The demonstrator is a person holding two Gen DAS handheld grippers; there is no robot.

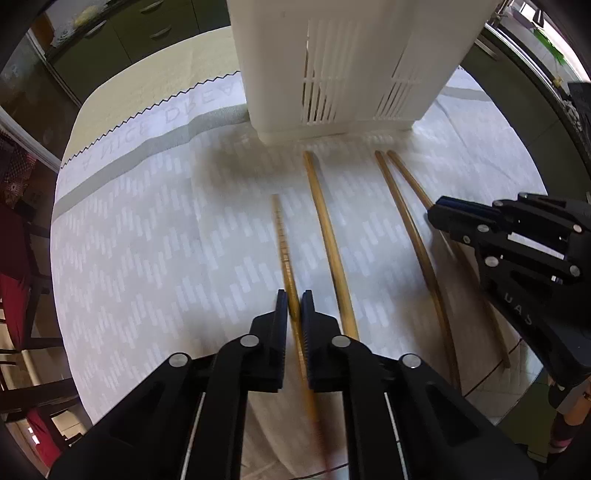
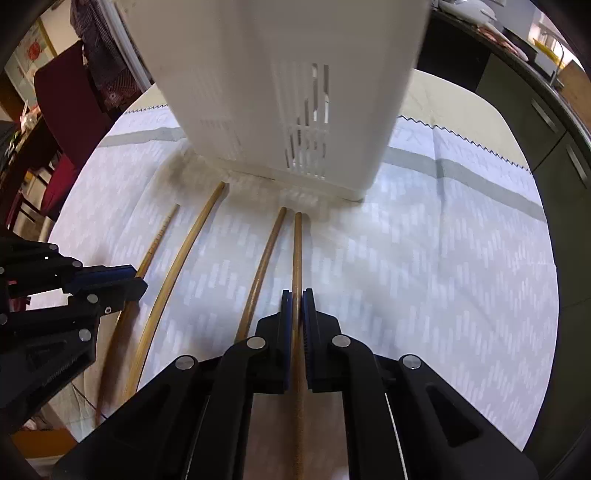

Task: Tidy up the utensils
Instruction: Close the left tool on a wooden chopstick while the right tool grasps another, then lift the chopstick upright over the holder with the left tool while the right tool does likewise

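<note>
Chopsticks: four lying roughly parallel on the tablecloth [image 1: 147, 229], tips pointing at the white slotted utensil holder [image 1: 332, 55].

Left gripper [image 1: 294, 306] is clamping the leftmost chopstick [image 1: 282, 243], jaws nearly closed with the stick running between the pads; its near part is blurring in the left wrist view. Right gripper [image 2: 296, 306] is pinching the rightmost chopstick [image 2: 296, 251] the same way, stick passing straight through the gap. Two middle chopsticks are lying free between them: second chopstick [image 1: 327, 229] just beside the left jaws, third chopstick [image 2: 264, 254] just beside the right jaws.

Sticks are looking like bamboo, thin, round, tan; leftmost one is carrying fine markings. Holder is plastic, boxy, with vertical slot vents, standing upright just past the tips.

Cloth is pale with white dash pattern, grey band, zigzag edge. Red chairs [image 2: 70, 96] and grey cabinet drawers [image 1: 147, 29] are sitting around the table.
</note>
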